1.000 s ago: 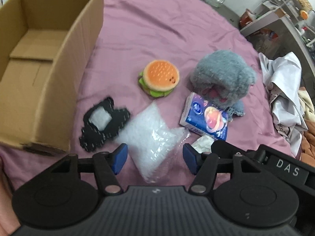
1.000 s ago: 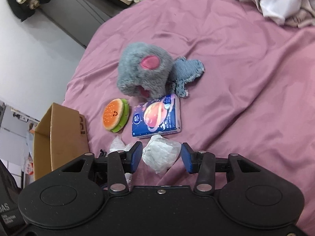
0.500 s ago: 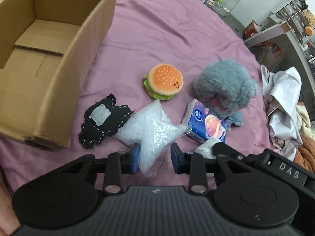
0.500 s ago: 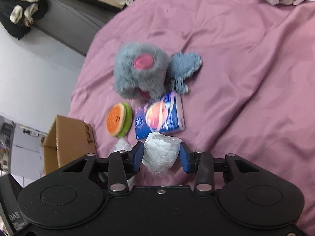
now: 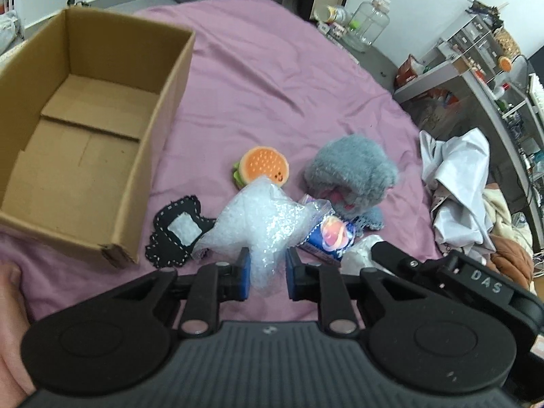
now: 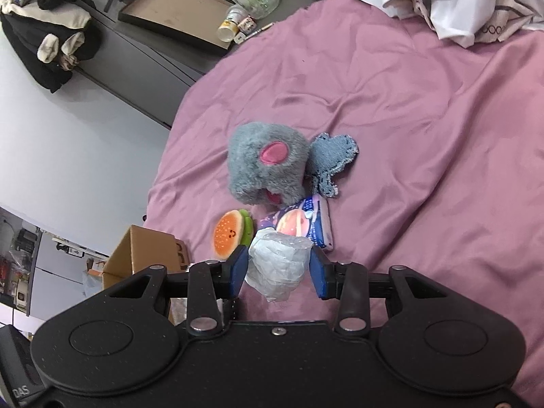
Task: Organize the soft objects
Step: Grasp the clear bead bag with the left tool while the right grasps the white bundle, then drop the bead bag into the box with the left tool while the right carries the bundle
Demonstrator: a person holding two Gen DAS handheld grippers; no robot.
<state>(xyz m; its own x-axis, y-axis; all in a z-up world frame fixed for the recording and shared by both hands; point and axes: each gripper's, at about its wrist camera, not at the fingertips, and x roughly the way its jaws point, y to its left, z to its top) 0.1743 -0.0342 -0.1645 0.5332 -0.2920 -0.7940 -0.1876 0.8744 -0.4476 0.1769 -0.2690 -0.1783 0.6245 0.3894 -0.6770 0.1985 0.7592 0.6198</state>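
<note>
The left gripper has its blue pads clamped on the lower end of a clear bubble-wrap pouch, which bulges up and forward from between the fingers. The right gripper grips a crumpled white plastic-wrapped bundle; both its pads press against the bundle's sides.

Everything sits on a bed covered in a mauve sheet. To the left, an open cardboard box rests on the sheet with its flaps folded flat inside. Just beside the box's near corner lies a black felt patch with white stitching and a white square in the middle; the pouch overlaps its right edge.

Beyond the pouch is a small plush hamburger, orange bun with a little smiling face and a green edge. Near it on the right slumps a fluffy grey plush with pink patches, and a blue denim-like fabric piece lies touching its far side. A blue tissue packet printed with a planet lies against the front of the grey plush, partly hidden behind the pouch in the left wrist view and behind the white bundle in the right wrist view.

At the bed's right edge there is a heap of white clothing. Off the bed, a clear glass jar stands on the floor near shelving.
</note>
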